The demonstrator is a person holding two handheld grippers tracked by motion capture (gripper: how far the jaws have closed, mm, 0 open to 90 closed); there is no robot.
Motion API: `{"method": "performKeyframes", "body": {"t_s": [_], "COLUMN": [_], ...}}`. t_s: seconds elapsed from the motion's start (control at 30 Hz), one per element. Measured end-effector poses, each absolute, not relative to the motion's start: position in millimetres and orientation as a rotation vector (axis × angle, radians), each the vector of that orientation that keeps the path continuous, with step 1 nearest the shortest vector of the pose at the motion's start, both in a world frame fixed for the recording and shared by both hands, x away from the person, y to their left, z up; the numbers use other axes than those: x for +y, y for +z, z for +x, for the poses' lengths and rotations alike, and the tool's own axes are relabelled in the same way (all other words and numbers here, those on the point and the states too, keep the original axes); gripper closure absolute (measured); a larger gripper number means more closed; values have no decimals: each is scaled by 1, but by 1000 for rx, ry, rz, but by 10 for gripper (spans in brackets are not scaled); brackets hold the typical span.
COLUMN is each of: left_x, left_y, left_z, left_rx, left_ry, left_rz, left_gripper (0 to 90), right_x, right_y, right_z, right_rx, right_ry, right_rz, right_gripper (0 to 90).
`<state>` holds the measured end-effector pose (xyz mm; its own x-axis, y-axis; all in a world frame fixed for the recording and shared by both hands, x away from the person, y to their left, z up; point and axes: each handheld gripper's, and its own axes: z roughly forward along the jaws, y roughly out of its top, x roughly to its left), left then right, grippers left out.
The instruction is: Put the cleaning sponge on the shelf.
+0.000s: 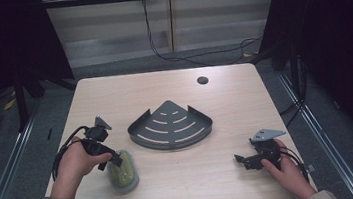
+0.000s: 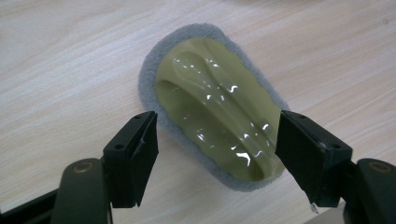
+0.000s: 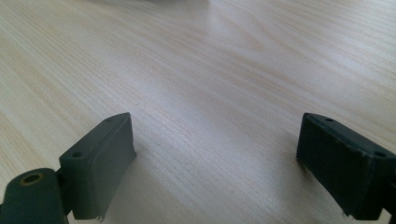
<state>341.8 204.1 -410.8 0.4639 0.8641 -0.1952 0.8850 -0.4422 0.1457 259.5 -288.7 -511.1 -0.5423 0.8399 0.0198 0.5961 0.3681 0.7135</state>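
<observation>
A scrubbing pad [image 1: 125, 173] with a glossy olive-green top and a grey felt base lies flat near the table's front left. My left gripper [image 1: 115, 161] hangs just over its near end, held by a hand. In the left gripper view the pad [image 2: 210, 107] lies between the spread jaws of that gripper [image 2: 217, 156]; the left fingertip [image 2: 135, 149] stands clear of the felt, so the gripper is open. At the front right my right gripper [image 1: 244, 161] rests low over bare wood, and its own view shows it [image 3: 215, 158] open with nothing between the jaws.
A dark metal corner shelf [image 1: 170, 125] with curved slots sits in the middle of the table [image 1: 114, 96]. A round cable hole [image 1: 202, 80] is at the back right. Cables [image 1: 169, 55] run over the floor behind the table.
</observation>
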Motion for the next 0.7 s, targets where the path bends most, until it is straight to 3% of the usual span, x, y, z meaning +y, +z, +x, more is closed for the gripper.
{"method": "performKeyframes", "body": {"t_s": [0.47, 0.7], "left_x": [191, 184], "left_y": [-422, -424], "left_z": [342, 341], "left_rx": [1568, 1580], "left_ry": [-168, -206], "left_rz": [2493, 2511], "left_gripper": [348, 494], "right_x": [-289, -289], "right_y": [-511, -511], "right_z": [260, 259], "right_rx": [2287, 2287], "right_ry": [974, 974], "right_rz": [1258, 1258], "right_gripper": [106, 106]}}
